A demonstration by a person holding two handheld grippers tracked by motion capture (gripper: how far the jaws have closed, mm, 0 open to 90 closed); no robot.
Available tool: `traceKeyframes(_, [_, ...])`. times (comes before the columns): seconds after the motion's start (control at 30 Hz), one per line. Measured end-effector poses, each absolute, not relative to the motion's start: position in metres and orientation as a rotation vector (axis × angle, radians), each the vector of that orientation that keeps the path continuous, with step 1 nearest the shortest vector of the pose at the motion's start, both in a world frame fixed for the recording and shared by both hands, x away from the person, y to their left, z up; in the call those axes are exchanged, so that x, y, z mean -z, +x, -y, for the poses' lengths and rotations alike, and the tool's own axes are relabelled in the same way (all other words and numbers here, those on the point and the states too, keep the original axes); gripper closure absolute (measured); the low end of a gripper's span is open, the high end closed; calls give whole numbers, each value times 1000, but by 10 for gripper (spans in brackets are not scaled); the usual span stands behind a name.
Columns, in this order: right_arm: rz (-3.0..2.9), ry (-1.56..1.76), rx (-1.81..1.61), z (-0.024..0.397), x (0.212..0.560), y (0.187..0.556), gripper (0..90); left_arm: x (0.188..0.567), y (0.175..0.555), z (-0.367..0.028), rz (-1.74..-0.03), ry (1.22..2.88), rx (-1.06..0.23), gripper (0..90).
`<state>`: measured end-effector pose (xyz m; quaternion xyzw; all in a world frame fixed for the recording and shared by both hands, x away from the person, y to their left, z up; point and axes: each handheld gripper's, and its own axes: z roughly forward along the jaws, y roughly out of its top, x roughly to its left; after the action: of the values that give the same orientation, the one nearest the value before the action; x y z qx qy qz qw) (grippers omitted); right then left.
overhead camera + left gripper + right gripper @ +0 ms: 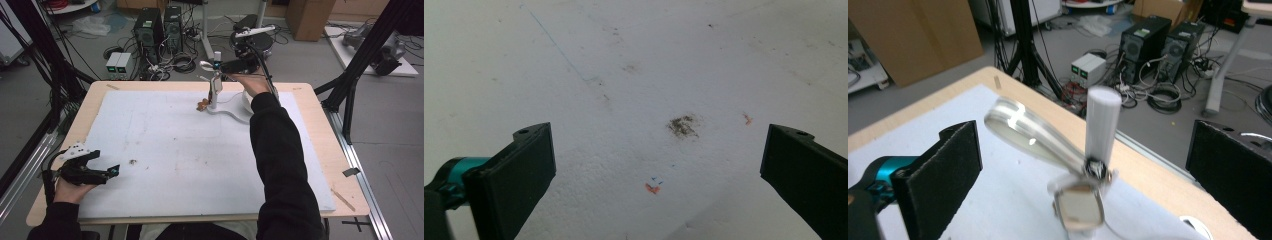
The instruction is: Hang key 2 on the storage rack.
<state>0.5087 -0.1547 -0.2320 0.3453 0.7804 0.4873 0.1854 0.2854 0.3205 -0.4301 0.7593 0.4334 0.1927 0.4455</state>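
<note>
A white stand point(216, 90) rises near the far edge of the white foam sheet point(190, 150), on a curved white base point(234, 111) with a small brown piece point(202, 105) at its foot. My right gripper point(220, 64) is level with the top of the stand. In the right gripper view its jaws stand wide apart, open point(1083, 131), on either side of the white post point(1103, 125) and its clear looped arm point(1020, 127) without touching them. My left gripper point(106, 163) rests low at the near left, open point(659, 132), with nothing between its jaws.
A dark smudge point(683, 125) and an orange fleck point(652, 188) mark the foam ahead of the left gripper. The wooden table edge point(320, 130) borders the sheet. Beyond the table are computer towers point(150, 27), cables, and black frame struts point(367, 45).
</note>
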Motion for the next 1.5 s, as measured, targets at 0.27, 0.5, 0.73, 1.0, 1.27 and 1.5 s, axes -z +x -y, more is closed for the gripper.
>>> traceKeyframes(0.27, [-2230, 974, -1328, 165, 253, 498, 4, 430, 285, -320, -1072, 1890, -479, 17])
traceKeyframes(0.5, [-2252, 977, -1315, 168, 272, 488, 5, 429, 285, -321, -1068, 1893, -477, 17])
traceKeyframes(0.73, [-2270, 968, -1321, 172, 289, 476, 5, 430, 284, -320, -1071, 1892, -478, 17])
traceKeyframes(1.0, [-2232, 995, -1357, 186, 301, 458, 5, 430, 284, -320, -1074, 1889, -479, 17])
traceKeyframes(1.27, [-2213, 989, -1347, 198, 314, 439, 4, 429, 284, -319, -1070, 1890, -480, 17])
traceKeyframes(1.5, [-2189, 999, -1365, 212, 324, 426, 4, 429, 284, -319, -1068, 1891, -483, 17])
